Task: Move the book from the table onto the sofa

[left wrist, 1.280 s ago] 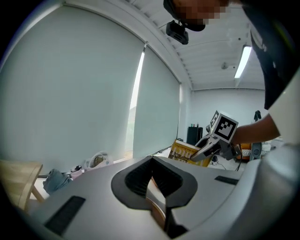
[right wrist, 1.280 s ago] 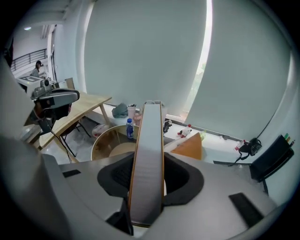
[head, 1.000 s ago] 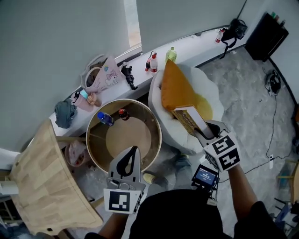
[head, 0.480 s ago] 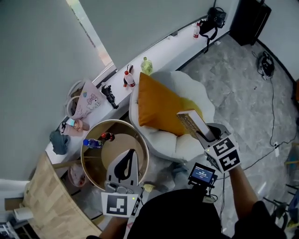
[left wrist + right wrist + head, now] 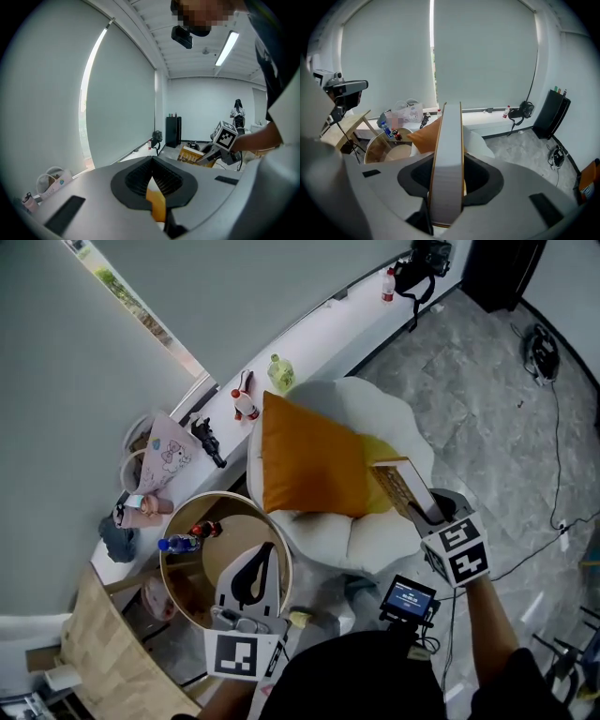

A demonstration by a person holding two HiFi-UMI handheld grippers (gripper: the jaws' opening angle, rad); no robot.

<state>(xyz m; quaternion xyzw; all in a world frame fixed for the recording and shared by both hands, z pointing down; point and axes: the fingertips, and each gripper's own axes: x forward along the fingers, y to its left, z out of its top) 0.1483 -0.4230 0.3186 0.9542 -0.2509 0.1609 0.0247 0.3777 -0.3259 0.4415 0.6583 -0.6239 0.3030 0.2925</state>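
Note:
My right gripper is shut on the lower end of a thick book with a yellow patterned cover. It holds the book tilted over the right side of the white, petal-shaped sofa, just right of the orange cushion. In the right gripper view the book's white page edge stands upright between the dark pads. My left gripper hovers over the round wooden table; it is shut, with nothing in it. The left gripper view shows its tips meeting, with the book beyond.
A blue bottle and a small dark bottle lie on the table. The window ledge carries bottles, a pink bag and a camera. A slatted wooden panel stands at lower left. Cables trail over the marble floor.
Both grippers have swung right, away from the table and toward the sofa. The book, still gripped, now hangs over the seat beside the cushion. The table has slid left in view.

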